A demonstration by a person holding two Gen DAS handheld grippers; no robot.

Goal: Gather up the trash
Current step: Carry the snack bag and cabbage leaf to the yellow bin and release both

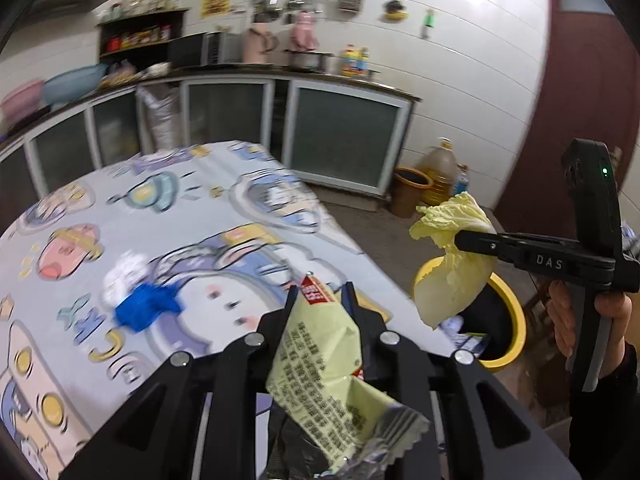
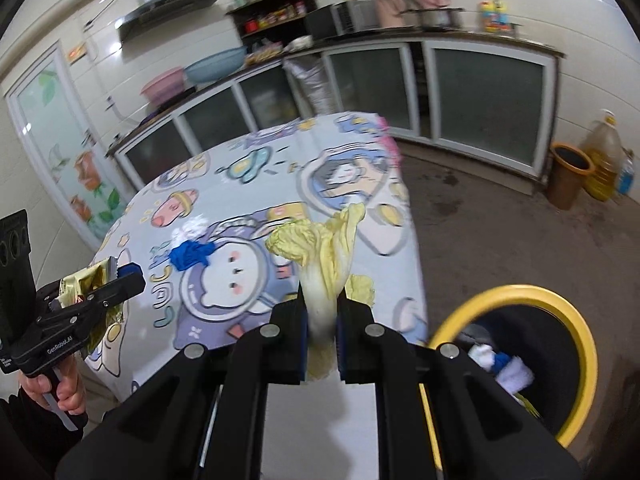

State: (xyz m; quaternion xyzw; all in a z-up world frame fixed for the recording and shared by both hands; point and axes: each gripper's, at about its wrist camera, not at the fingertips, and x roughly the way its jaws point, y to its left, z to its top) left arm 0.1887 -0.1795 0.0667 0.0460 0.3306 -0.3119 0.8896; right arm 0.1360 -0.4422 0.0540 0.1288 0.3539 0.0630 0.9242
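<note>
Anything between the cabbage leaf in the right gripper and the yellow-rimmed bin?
Nothing. In the left wrist view the cabbage leaf hangs from the right gripper just above the bin, only air between.

Two hand-held grippers (image 1: 320, 296) (image 2: 322, 300), one wrapper (image 1: 320, 364), one cabbage leaf (image 2: 324, 256), one yellow-rimmed bin (image 2: 576, 320), one blue scrap (image 2: 190, 256).

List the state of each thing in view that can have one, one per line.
left gripper: shut on the snack wrapper
snack wrapper: crumpled, held off the table
right gripper: shut on the cabbage leaf
cabbage leaf: limp, held by its white stem
yellow-rimmed bin: open, trash already inside
blue scrap: lying on the table
white wad: lying on the table, beside the blue scrap
</note>
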